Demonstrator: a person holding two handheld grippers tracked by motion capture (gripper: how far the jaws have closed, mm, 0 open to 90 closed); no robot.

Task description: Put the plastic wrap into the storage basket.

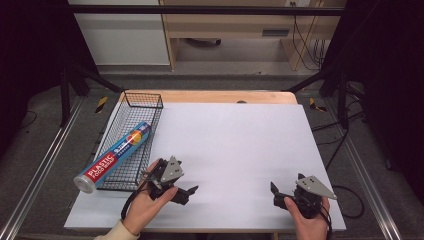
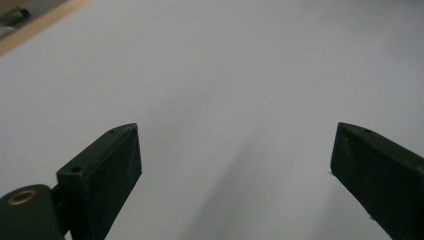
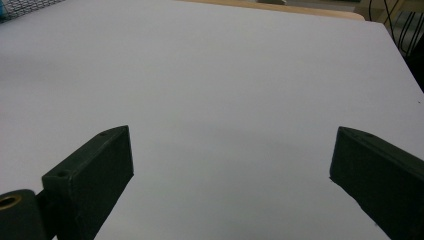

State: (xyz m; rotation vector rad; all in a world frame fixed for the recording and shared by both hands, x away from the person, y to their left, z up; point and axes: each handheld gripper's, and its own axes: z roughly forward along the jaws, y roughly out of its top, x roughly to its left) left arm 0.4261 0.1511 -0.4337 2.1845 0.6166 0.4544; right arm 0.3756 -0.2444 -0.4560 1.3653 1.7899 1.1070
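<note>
At the far left a black wire basket [image 1: 131, 131] is set along the left edge of the white table [image 1: 235, 150], and a roll of plastic food wrap [image 1: 113, 156] is laid slantwise in it. The roll is too long for the basket, so its near capped end is carried out over the near rim — a placement that is judged to keep it from rolling while leaving that end free for grasping.

Just right of the basket, the left gripper [image 1: 186, 194] is held low over the bare sheet, jaws spread wide with nothing between them, as is seen in the left gripper view [image 2: 235, 160].

Well to the right, the right gripper [image 1: 276, 196] is held likewise near the table's front edge — jaws apart and empty [image 3: 232, 162]. Both seem to be kept at a ready pose.
</note>
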